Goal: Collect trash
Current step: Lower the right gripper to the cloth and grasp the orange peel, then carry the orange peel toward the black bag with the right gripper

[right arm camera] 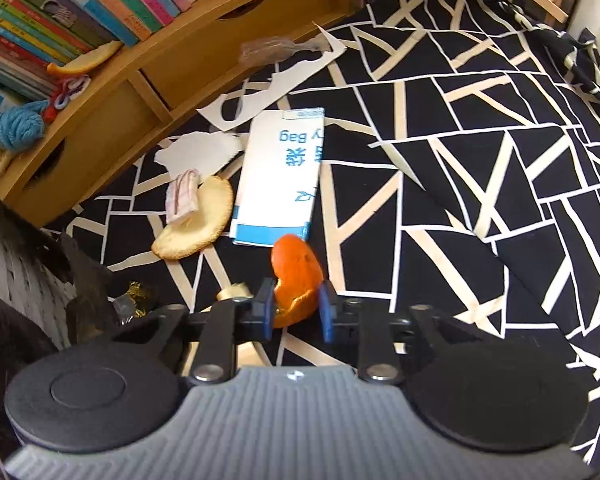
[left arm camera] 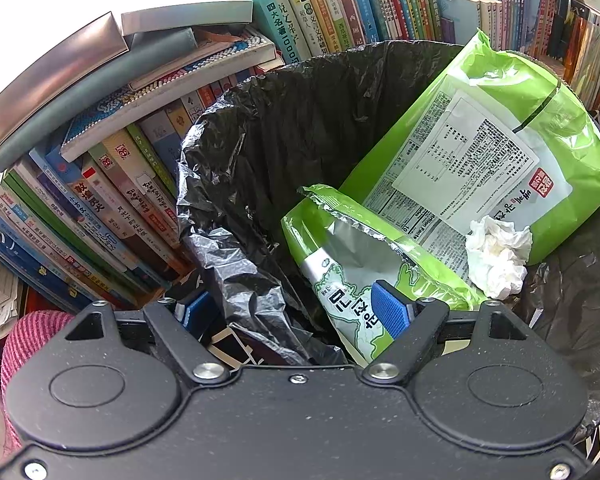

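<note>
Left gripper [left arm camera: 296, 310]: jaws apart, straddling the rim of a bin lined with crinkled black plastic [left arm camera: 300, 120]; whether they grip it cannot be told. Inside lie a torn foil-lined green packet [left arm camera: 364, 248], a larger glossy green bag [left arm camera: 500, 140] and crumpled white tissue [left arm camera: 496, 256]. Right gripper [right arm camera: 294, 308]: blue ribbed pads closed on a curled orange peel [right arm camera: 294, 280], long axis pointing away, over black-and-cream patterned cloth [right arm camera: 460, 160]. Beyond lie a pale rind [right arm camera: 196, 224] and a white-and-blue paper bag [right arm camera: 280, 176].

bookshelves [left arm camera: 340, 4] packed | wooden shelf unit [right arm camera: 172, 60] | black-white patterned cloth [right arm camera: 460, 160]
</note>
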